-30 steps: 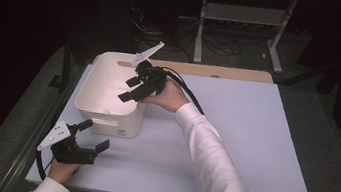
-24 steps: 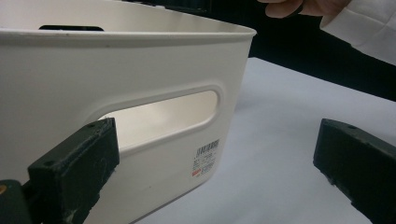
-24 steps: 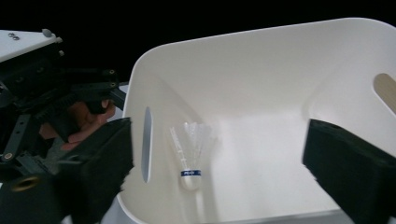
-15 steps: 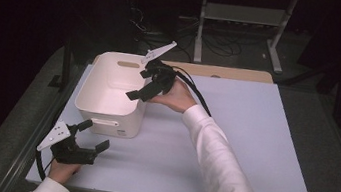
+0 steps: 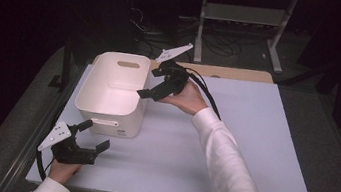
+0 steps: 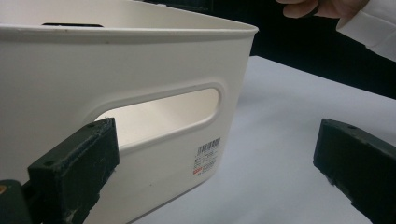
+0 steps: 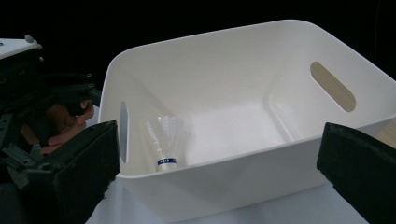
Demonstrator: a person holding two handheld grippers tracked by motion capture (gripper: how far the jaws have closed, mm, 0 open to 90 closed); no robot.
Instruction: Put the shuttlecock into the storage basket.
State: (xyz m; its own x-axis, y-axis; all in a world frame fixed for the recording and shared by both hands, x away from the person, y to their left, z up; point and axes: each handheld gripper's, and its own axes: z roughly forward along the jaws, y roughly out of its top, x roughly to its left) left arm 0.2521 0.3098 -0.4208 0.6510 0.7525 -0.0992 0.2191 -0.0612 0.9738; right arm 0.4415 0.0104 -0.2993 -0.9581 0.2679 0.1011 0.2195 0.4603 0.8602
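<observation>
Nearest the person, the left gripper [image 5: 85, 140] rests low at the near-left corner of the pale grey desk [image 5: 251, 153], jaws apart and empty. In the left gripper view the slotted end wall of the bin [image 6: 140, 93] stands right in front of those jaws, close but not touching.

Next out: the white rounded-rectangle plastic storage bin [image 5: 113, 99] with cut-out handles sits on the left half of the desk, long axis running near to far. Inside it lies a white feathered shuttlecock with a blue band round its cork base [image 7: 166, 142], propped against the inner wall at one handle slot, skirt up, base on the bin floor. In the high view I can't make it out.

Farther still, the right gripper [image 5: 157, 80] is held above the bin's far-right rim in the person's right hand [image 5: 186, 97], pointed left and down toward the bin. Its jaws have just been opening, now stand wide, and hold nothing; the shuttlecock sits free in the bin.

Key relation: the shuttlecock lies below and ahead of the right jaws, across the bin near the opposite side wall, axis roughly upright and slightly tilted. The right gripper looks nearer for any reach over the rim; the left has the end wall in the way. Drop looks done, so likely the right hand pulls clear.
</observation>
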